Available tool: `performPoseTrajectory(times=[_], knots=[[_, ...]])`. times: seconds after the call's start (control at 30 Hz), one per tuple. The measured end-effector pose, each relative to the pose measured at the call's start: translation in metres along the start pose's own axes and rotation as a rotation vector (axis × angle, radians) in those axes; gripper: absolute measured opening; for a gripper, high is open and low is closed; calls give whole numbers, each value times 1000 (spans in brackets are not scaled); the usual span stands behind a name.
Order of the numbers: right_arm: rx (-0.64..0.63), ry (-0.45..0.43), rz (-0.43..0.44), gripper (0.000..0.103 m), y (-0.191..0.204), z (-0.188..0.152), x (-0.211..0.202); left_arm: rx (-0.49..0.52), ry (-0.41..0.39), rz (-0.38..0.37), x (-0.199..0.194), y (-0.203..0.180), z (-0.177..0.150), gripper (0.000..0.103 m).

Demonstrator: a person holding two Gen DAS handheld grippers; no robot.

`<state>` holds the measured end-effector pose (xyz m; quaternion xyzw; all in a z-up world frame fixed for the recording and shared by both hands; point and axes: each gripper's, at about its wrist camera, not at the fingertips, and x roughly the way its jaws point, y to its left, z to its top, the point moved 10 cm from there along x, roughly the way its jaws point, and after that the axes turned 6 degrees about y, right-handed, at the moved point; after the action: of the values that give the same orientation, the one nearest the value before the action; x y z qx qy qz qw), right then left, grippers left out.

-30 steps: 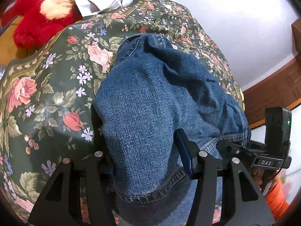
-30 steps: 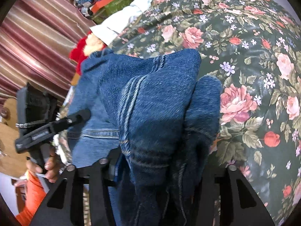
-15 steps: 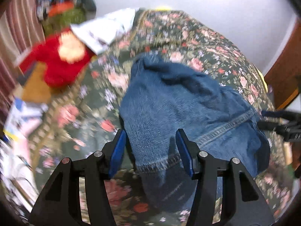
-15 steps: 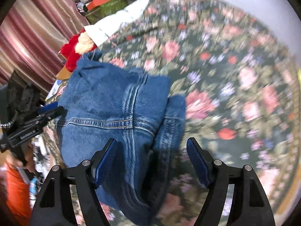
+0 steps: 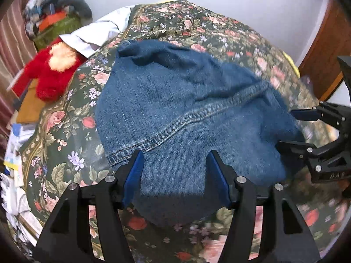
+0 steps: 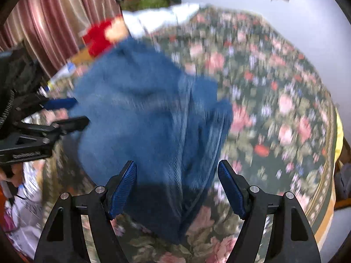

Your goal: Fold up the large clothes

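The folded blue denim jeans (image 5: pixel 186 114) are seen lying on the dark floral bedspread (image 5: pixel 65 131), toward the near edge of the bed. The left tool (image 5: pixel 174 171) and the right tool (image 6: pixel 176 184) are both spread wide, nothing being grasped. A fold is judged just laid down; a fresh grip on the bundle's near edge would be called for next

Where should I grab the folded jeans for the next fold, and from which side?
Judging from the left wrist view, take the jeans at their near edge, just below the stitched hem, coming in low from the near side of the floral bedspread. That edge lies between the open left gripper fingers, and the right gripper can take the same edge further right.
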<state>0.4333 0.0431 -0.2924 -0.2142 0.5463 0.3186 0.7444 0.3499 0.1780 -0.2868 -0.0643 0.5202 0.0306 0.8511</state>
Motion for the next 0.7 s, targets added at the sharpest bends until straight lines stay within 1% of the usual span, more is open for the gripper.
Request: performPoseTrajectory(times=[0.03,0.13,0.2,0.27,0.37,0.47,0.63,0.7], knots=[[16,12,31,75,-2,-7,3,24,-4,13,-1,-2,-4,60],[42,19,60,75,-10,-16,0,73,7,52,-8,-4,-11,61],[50,10,59,75,-16,-16,-9,76,14,71,-12,-1,-11,61],[53,-19,45,75,-20,-12,-20,62,-4,72,-19,3,-5,61],[55,-84,36,75,-24,3,-38,17,-61,51,-32,15,19,62],[75,-139,31,75,-30,26,-47,-24,-83,63,-33,28,45,64],[135,-163,81,75,-37,63,-38,-58,-84,46,-13,38,92,64],[140,-150,76,75,-39,74,-27,-70,-70,84,4,48,109,64]])
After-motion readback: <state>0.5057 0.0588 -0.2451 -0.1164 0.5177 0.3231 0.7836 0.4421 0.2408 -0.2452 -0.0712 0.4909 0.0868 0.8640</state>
